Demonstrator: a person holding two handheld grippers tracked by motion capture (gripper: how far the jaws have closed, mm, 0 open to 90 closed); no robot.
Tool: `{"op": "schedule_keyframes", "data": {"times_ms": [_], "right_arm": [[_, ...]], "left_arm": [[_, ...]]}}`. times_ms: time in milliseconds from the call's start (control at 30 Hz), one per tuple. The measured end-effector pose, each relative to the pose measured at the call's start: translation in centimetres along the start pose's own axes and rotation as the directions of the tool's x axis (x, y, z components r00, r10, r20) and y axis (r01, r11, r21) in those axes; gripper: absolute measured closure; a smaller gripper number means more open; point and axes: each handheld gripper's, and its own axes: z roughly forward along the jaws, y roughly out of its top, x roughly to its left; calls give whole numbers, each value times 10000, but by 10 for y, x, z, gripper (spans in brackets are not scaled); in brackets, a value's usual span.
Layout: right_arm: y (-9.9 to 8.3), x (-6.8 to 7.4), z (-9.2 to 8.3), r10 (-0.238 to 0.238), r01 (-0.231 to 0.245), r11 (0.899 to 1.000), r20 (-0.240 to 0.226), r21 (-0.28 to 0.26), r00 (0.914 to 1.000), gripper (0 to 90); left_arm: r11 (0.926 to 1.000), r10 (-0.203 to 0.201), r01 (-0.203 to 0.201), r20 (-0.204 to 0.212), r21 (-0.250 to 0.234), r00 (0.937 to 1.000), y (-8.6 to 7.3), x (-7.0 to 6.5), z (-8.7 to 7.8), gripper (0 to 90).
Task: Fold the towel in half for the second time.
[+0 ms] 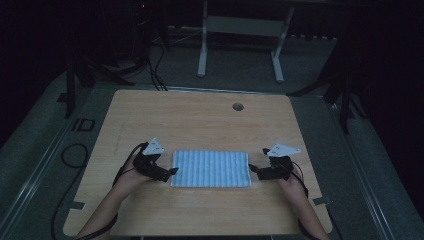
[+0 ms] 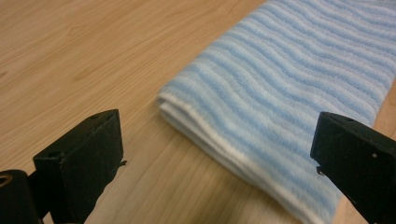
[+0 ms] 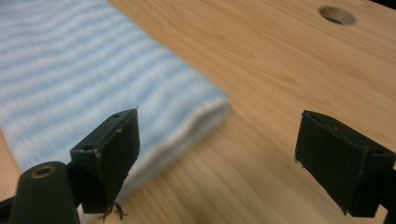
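A folded towel (image 1: pixel 210 168) with light blue and white stripes lies flat on the wooden table (image 1: pixel 200 120), near the front middle. My left gripper (image 1: pixel 170 172) sits at the towel's left end, open, jaws wide apart. In the left gripper view the towel's folded edge (image 2: pixel 261 116) lies just ahead of the left gripper (image 2: pixel 219 154), untouched. My right gripper (image 1: pixel 253 170) is at the towel's right end, also open. In the right gripper view the towel's end (image 3: pixel 140 93) lies ahead of the right gripper (image 3: pixel 219 154), toward its left jaw, with nothing pressed between the pads.
A round cable hole (image 1: pixel 238 106) is set in the table toward the far side. A white desk frame (image 1: pixel 240 40) stands on the dark floor beyond the table. Black cables (image 1: pixel 70 155) trail on the floor to the left.
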Motion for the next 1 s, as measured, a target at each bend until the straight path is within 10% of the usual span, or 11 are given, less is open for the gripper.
{"op": "schedule_keyframes", "data": {"times_ms": [533,1000], "right_arm": [[-45,-17,-41,1114,-1099,9938,1090,-195,9878,129],[-71,-29,-65,2535,-2336,9666,2588,-1055,9321,115]], "left_arm": [[9921,-1254,1245,-1341,-152,9830,-51,19,-32,27],[9653,-2553,2363,-2125,-1108,9432,-82,32,-58,28]]}}
